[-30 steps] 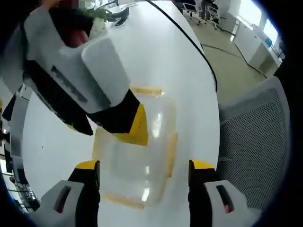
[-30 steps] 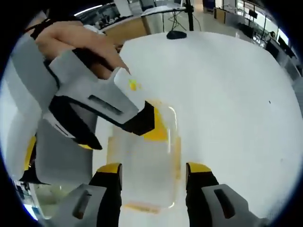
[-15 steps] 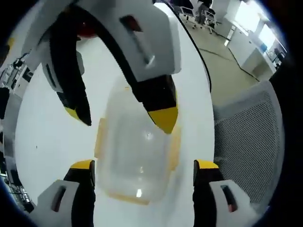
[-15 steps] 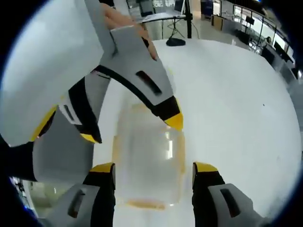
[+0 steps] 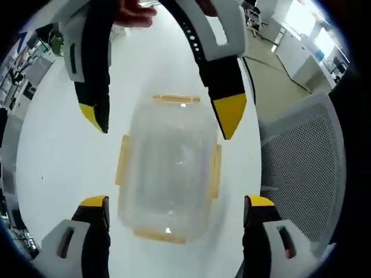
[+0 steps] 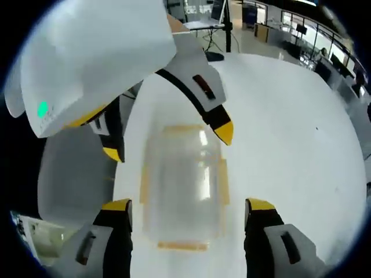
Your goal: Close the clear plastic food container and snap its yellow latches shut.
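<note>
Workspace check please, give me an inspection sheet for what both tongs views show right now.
Surface: white table, glossy.
Job's things: clear container lying flat with lid on; yellow latches on all four sides, state unclear.
Clutter: nothing seen near the container.
Grippers: left tongs and right tongs both open, hovering over the container from opposite ends, apart from it.
Cables: black cable along the far table edge.
Surroundings: grey mesh chair; office desks beyond.

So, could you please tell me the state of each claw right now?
Left claw: open, holding nothing.
Right claw: open, holding nothing.
</note>
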Action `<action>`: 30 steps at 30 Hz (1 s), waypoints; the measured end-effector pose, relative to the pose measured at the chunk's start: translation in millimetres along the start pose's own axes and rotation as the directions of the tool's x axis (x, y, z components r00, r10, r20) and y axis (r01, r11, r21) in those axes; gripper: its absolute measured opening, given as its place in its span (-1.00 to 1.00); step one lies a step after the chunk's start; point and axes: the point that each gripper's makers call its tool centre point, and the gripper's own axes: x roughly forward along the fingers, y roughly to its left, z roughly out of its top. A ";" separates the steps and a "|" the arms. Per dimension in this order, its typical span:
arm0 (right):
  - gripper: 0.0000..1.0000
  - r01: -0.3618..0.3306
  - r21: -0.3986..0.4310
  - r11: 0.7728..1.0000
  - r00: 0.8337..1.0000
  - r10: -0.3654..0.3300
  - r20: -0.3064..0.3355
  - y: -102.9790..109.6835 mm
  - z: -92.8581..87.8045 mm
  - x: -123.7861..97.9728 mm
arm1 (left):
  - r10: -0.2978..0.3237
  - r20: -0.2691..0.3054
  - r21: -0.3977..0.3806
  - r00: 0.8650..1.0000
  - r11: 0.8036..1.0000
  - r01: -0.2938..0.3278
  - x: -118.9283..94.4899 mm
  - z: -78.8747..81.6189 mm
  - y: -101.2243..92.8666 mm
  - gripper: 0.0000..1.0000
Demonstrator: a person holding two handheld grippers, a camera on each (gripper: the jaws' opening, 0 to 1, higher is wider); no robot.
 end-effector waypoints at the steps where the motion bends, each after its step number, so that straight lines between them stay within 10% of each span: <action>1: 0.65 -0.010 -0.001 1.000 1.000 0.010 -0.007 3.1 -2.4 0.5 | -0.010 -0.004 -0.001 1.000 1.000 0.010 -0.1 -0.8 -0.6 0.99; 30: 0.62 0.026 -0.047 0.999 0.998 -0.029 -0.055 11.1 -22.3 20.3 | -0.001 -0.091 0.090 0.996 0.996 0.009 17.1 -23.7 7.4 0.91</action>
